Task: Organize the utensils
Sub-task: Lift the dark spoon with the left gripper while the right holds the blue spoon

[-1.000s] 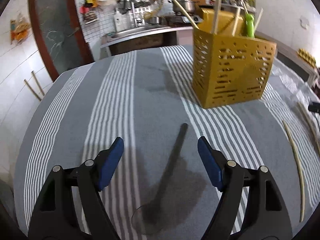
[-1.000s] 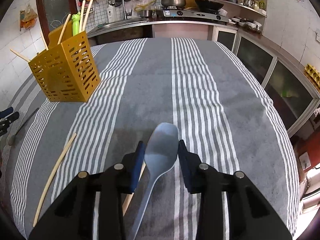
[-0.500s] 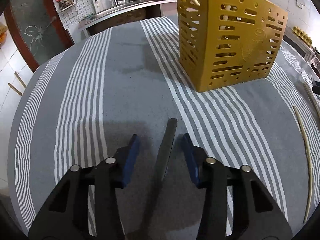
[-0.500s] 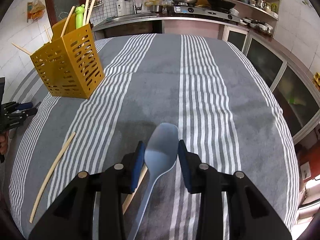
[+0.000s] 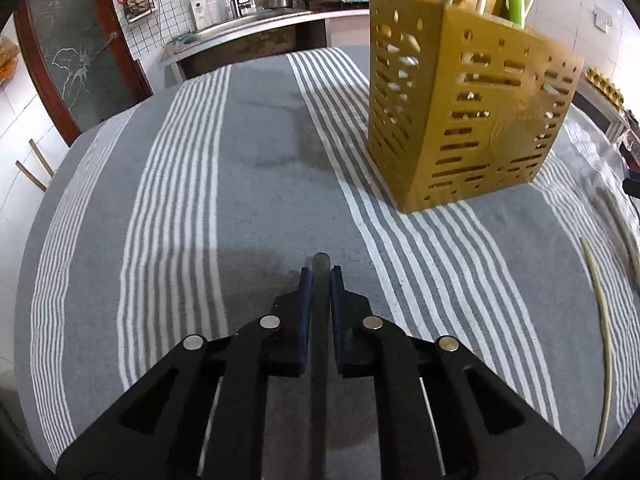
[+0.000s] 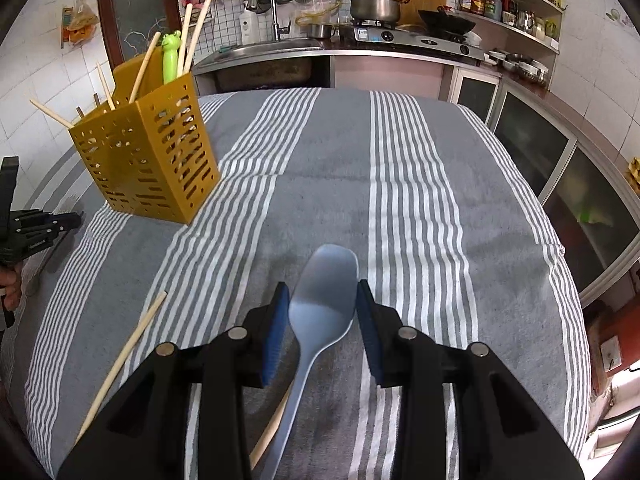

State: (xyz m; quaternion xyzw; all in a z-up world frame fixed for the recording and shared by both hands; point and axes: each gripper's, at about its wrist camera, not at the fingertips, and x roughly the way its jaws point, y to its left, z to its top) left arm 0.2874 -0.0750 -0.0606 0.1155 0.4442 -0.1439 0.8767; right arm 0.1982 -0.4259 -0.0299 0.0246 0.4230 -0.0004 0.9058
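**Q:** On the striped cloth (image 5: 256, 184), what has just changed?

**A:** Left gripper (image 5: 319, 280): its jaws have just been closing and now pinch the dark handle (image 5: 321, 264), whose tip pokes out just beyond the pads. A second ago they stood wide, with the handle lying loose between them. This utensil looks ready to lift toward the holder (image 5: 468, 120), which stands ahead and to the right.

**Q:** What else differs from the earlier frame?

**A:** The holder looms larger in the left view. Right gripper (image 6: 322, 300): unchanged, jaws part-closed around the blue spoon (image 6: 326, 296); whether the pads press it is unclear. Two chopsticks (image 6: 124, 360) lie on the cloth, near the spoon.
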